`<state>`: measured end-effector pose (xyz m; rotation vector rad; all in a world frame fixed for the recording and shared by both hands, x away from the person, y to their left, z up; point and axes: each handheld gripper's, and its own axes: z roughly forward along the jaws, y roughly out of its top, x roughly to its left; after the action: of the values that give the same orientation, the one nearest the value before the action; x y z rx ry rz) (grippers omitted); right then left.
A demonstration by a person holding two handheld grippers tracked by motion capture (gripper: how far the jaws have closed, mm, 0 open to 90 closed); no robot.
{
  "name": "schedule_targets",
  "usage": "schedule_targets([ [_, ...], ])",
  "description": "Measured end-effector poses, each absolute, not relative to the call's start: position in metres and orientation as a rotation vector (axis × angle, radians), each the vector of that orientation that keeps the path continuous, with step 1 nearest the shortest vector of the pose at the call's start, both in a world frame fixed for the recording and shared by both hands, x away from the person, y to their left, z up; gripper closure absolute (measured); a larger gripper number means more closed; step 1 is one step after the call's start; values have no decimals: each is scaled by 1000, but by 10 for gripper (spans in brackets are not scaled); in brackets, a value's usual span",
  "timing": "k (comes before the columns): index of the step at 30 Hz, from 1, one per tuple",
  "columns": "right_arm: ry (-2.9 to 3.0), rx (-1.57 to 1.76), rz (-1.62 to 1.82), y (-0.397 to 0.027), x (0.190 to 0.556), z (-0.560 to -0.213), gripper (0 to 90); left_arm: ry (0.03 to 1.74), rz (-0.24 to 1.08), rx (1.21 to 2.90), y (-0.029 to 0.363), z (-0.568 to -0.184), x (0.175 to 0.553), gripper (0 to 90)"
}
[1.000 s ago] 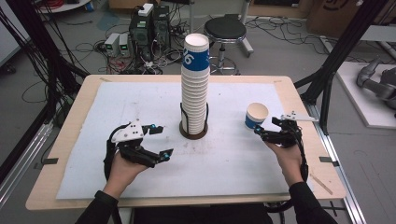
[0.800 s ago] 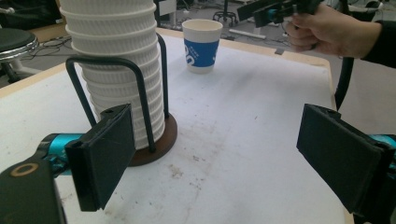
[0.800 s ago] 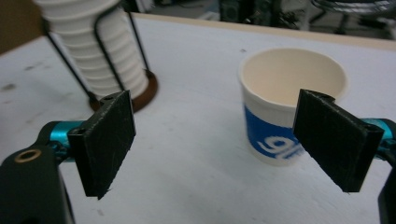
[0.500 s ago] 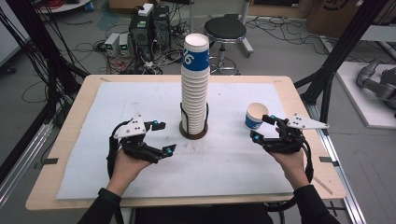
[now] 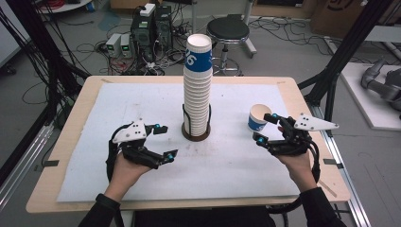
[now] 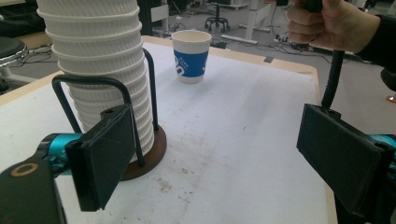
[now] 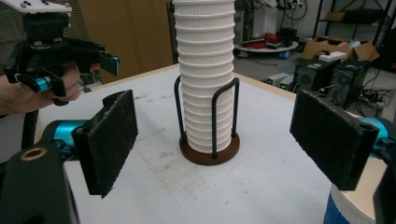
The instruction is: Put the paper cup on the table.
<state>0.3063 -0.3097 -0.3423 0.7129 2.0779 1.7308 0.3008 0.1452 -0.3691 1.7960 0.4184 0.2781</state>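
Note:
A tall stack of white ribbed paper cups (image 5: 197,97) stands in a black wire holder on a round brown base (image 5: 195,135) at mid table. Its top cup has a blue band. A single blue-and-white cup (image 5: 257,118) stands upright to the right. My right gripper (image 5: 264,128) hovers just near and right of that cup. Its jaws have just been closing slightly and are open, with nothing between them; they face the stack (image 7: 205,88), the cup (image 7: 348,210) beneath the right jaw. My left gripper (image 5: 166,141) is open left of the stack (image 6: 100,70), the cup (image 6: 190,56) beyond it.
A white mat (image 5: 142,101) covers the wooden table (image 5: 305,106). The other hand (image 6: 329,23) shows at the top right of the left gripper view. A black stool (image 5: 228,30), computers (image 5: 151,26) and cables lie on the floor behind. Black frame posts (image 5: 345,52) flank the table.
My right gripper has lifted and drawn a little away from the single cup, swinging to face the stack. The left gripper and both cups' places are unchanged.

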Motion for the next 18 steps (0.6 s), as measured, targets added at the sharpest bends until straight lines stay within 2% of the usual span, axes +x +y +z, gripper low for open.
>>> schedule_targets([
  [18,2085,735,1730,-312,305,-344,152,418,278,1796,146,-368,303,116],
])
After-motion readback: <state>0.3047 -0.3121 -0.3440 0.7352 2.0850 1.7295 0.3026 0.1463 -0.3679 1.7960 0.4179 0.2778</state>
